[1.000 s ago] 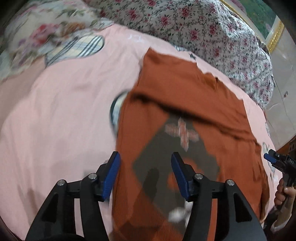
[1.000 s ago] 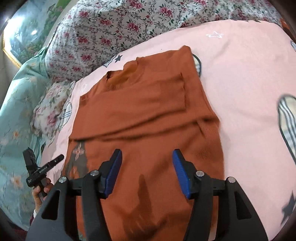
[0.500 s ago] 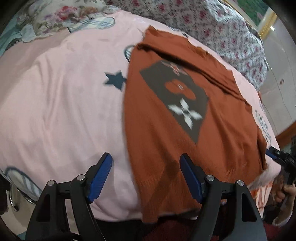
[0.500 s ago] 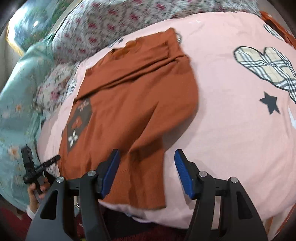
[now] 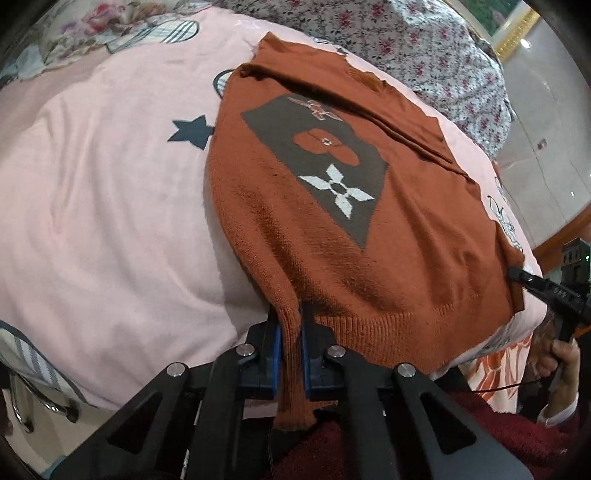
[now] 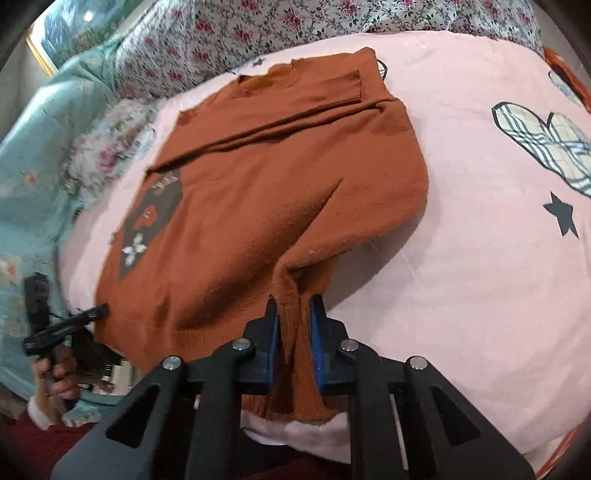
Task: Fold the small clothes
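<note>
**Sweater hem pinched at both near corners**

Rust-orange knit sweater (image 5: 369,236) spread flat on pink bedsheet (image 5: 103,206), collar toward 12 o'clock, ribbed hem toward 6 o'clock at the near edge of the bed. Sleeves folded across the chest, one cuff visible near the collar in the right wrist view. Dark diamond patch (image 5: 321,162) with white four-petal flower on the front, toward 9 o'clock in the right wrist view.

Left gripper (image 5: 290,332) clamped on the hem corner at 6 o'clock; fabric bunched between the blue pads (image 5: 275,354) and hanging below them. Right gripper (image 6: 293,325) closing on the opposite hem corner; fabric gathered between its pads, which press on it, with creases fanning toward 12 o'clock.

Star print (image 5: 192,131) and plaid heart (image 6: 543,144) on the sheet beside the sweater. Floral quilt (image 6: 258,33) at 12 o'clock beyond the collar. Teal floral bedding (image 6: 33,155) at 9 o'clock in the right wrist view.
</note>
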A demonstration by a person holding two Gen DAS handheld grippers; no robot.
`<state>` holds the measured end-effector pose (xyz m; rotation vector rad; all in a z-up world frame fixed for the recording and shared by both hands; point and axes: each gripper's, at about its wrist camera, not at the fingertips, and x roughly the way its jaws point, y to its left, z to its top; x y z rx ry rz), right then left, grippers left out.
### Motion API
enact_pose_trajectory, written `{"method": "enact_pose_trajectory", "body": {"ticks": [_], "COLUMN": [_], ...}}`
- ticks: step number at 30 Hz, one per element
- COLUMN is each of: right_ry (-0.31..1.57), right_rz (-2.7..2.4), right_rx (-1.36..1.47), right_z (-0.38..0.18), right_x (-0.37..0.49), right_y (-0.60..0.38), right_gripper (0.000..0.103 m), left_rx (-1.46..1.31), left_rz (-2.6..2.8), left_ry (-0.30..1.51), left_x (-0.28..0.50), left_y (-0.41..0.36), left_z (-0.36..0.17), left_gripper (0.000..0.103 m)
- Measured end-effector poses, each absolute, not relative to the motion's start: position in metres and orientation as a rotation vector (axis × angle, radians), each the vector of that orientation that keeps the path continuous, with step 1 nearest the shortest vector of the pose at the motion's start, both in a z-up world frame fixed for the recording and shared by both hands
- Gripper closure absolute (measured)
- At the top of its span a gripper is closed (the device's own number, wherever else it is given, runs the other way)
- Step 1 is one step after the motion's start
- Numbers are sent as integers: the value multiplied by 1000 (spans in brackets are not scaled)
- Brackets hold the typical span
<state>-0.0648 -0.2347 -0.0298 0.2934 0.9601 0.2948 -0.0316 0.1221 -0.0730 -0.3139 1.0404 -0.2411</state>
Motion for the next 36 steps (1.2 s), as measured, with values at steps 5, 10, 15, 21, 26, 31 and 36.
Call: {"method": "enact_pose_trajectory", "body": {"ticks": [5,10,15,21,26,31,36], "right_ry": [951,978,969,970,990,994,919], "right_rz": [361,378,415,390,467,506,606], "right_rx": [421,504,532,400,465,529,556], "right_z": [-26,-48,-48,-50,-53,-62,-42], "right_x": [-92,-97,-97,-88,-95,-97,-100], "right_y": [-275,-287,-289,-270,-282,-293,-289], "right_gripper": [92,94,48,55,95,96,96], "left_rx": [-349,-398,-463,-358,-366,-448,-496], "left_rz": [-276,-284,-348,-360,-370,-395,-425], "left_ry": [969,1045,1061,1037,959,910,818], "left_x": [-46,-39,-36,-33,-47,-50,-54], "left_y": [146,155,156,136,144,156,163], "left_z": [-54,-76,-82,-82,-68,-64,-41], "left_gripper": [98,93,64,96,98,99,99]}}
